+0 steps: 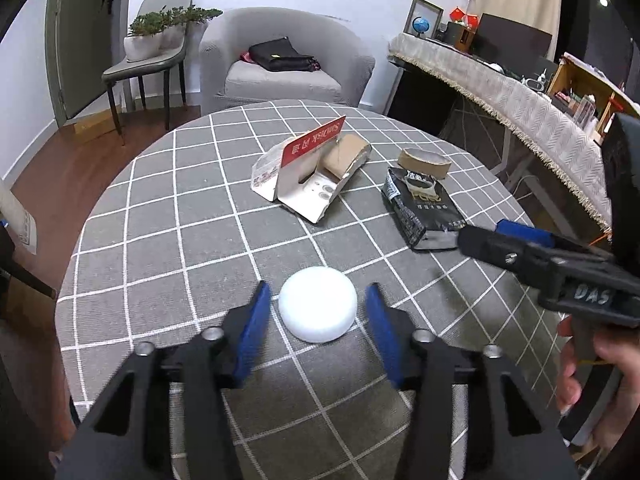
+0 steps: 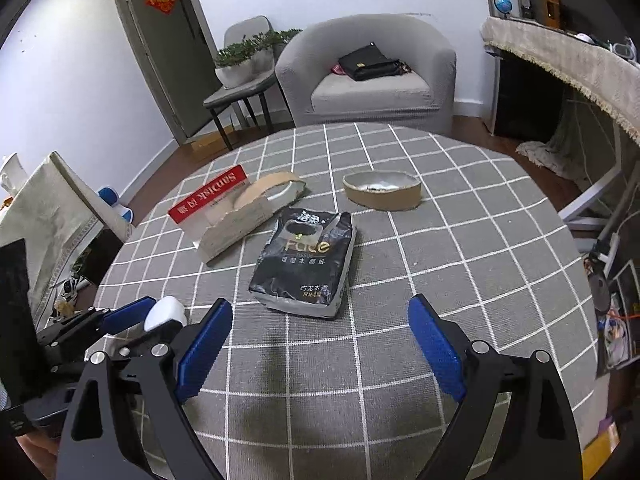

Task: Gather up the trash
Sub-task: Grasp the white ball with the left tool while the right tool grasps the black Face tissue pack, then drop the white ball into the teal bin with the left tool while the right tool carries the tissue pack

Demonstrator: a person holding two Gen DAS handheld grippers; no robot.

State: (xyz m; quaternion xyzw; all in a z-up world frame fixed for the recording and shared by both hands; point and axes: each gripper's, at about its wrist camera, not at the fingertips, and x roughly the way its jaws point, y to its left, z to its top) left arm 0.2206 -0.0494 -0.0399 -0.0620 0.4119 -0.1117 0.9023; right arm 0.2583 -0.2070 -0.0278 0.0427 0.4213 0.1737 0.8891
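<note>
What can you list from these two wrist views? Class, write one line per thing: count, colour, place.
White foam disc: one, white, near table edge, between the left gripper's fingers, pads not touching.
Tissue pack: one, black, table centre.
Tape roll cores: two, brown, one beside the card package, one behind the tissue pack.
Card package: one, red and white, far left of the tissue pack.
Table: one, grey checked cloth.
Armchair: one, grey, behind the table, black bag on it.
Left gripper: blue pads, open around the disc.
Right gripper: blue pads, open, empty.
</note>
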